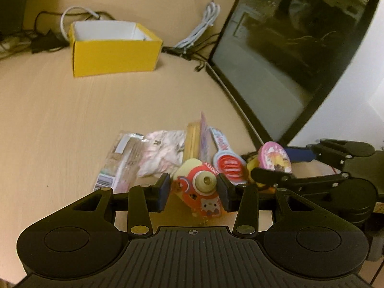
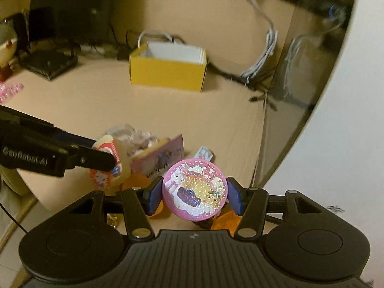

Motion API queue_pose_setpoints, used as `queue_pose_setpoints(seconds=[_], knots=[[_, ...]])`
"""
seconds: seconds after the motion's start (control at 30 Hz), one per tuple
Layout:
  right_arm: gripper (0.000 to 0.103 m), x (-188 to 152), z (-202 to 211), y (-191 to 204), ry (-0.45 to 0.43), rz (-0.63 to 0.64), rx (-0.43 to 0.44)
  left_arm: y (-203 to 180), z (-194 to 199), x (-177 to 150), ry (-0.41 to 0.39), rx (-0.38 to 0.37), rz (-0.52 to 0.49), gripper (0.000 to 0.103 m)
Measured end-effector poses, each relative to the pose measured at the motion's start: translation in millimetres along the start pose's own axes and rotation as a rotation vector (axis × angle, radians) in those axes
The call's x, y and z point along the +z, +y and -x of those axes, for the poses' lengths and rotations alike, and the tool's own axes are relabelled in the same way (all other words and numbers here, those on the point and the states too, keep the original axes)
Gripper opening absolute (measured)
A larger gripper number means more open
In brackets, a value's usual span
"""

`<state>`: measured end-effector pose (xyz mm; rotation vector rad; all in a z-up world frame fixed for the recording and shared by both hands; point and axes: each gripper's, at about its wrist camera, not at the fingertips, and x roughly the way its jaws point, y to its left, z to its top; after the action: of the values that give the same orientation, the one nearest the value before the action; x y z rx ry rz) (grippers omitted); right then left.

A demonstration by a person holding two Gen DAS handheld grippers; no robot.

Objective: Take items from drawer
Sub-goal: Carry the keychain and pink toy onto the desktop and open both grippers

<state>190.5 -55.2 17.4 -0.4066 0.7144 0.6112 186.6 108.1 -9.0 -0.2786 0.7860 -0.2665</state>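
Beige desktop (image 1: 72,120) lies below you: your left gripper (image 1: 193,189) clamps a red toy camera (image 1: 201,189), your right gripper (image 2: 194,195) clamps a pink glitter disc (image 2: 194,192), both angled downward.

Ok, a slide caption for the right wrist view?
Right gripper holds a pink glitter disc above the desk; yellow box behind.

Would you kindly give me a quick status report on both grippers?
Left gripper shut on red toy camera. Right gripper shut on pink glitter disc. Yellow box ahead, path clear.
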Motion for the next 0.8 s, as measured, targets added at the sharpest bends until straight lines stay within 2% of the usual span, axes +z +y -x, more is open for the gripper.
queue_pose_setpoints(seconds=[0.1,0.23,0.33,0.4,0.5,0.67,0.8], knots=[[0.056,-2,-16,3,0.029,0.009,0.012,8,-15,0,0.019,0.021,0.012,0.047],[0.056,-1,-29,7,0.017,0.05,-0.019,16,-26,0,0.004,0.0,0.031,0.047],[0.055,1,-37,7,0.029,0.063,-0.019,18,-31,2,-0.009,0.022,0.022,0.054],[0.055,2,-39,5,0.038,0.055,-0.013,19,-32,3,-0.001,0.04,0.035,0.049],[0.055,3,-39,3,0.049,0.035,-0.016,21,-27,3,0.0,0.061,0.035,0.049],[0.07,2,-13,-3,-0.001,-0.025,-0.026,26,-2,5,-0.052,0.074,0.06,0.049],[0.073,-7,28,-1,-0.066,-0.077,-0.062,36,26,4,-0.109,0.093,0.089,0.049]])
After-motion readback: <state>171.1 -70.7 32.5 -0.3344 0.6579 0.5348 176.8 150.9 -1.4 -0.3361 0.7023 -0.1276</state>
